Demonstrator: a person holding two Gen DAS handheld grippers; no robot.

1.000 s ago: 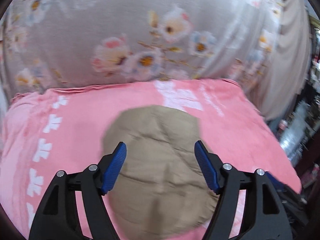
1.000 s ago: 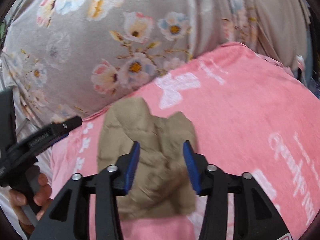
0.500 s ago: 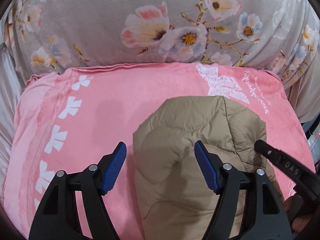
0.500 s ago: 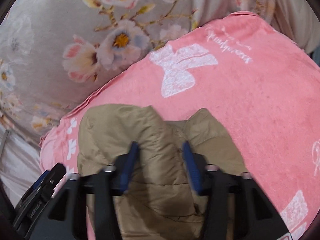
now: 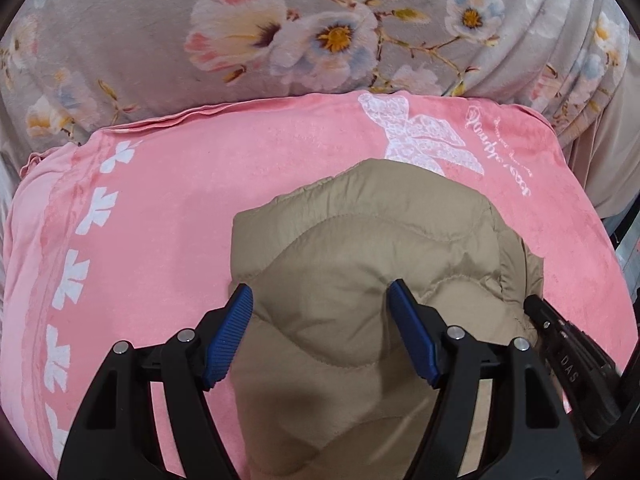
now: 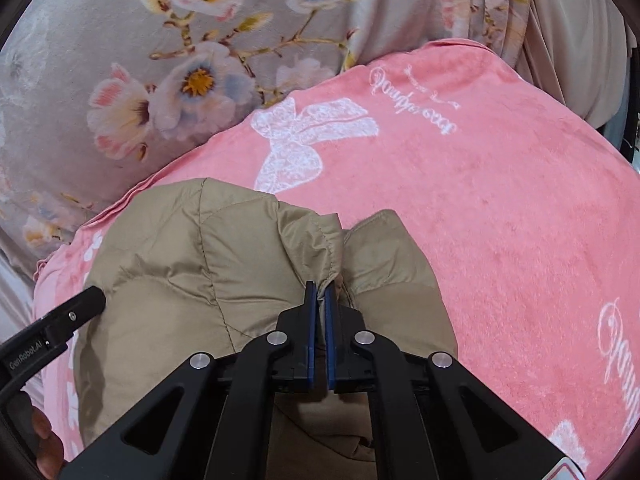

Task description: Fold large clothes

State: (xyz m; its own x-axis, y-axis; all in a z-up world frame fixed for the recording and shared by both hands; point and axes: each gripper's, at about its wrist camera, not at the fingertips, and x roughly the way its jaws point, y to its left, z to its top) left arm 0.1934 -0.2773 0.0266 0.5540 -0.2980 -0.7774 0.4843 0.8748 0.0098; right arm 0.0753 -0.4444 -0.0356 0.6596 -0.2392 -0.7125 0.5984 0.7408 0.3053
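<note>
A tan quilted jacket (image 5: 360, 264) lies bunched on a pink blanket (image 5: 168, 208). My left gripper (image 5: 320, 300) is open, its blue pads wide apart over the jacket's near part. In the right wrist view the jacket (image 6: 180, 272) fills the lower left. My right gripper (image 6: 319, 292) is shut on a raised fold of the jacket's edge. The right gripper's body shows at the lower right of the left wrist view (image 5: 568, 356). The left gripper's body shows at the left of the right wrist view (image 6: 52, 332).
The pink blanket (image 6: 500, 208) has white bow prints and covers the work surface. A grey floral cloth (image 5: 320, 28) hangs behind it, also in the right wrist view (image 6: 180, 60). The blanket drops off at the right edge.
My right gripper has closed on a fold of the jacket; it was open before. Both grippers have come down closer to the jacket. The left stays open.
</note>
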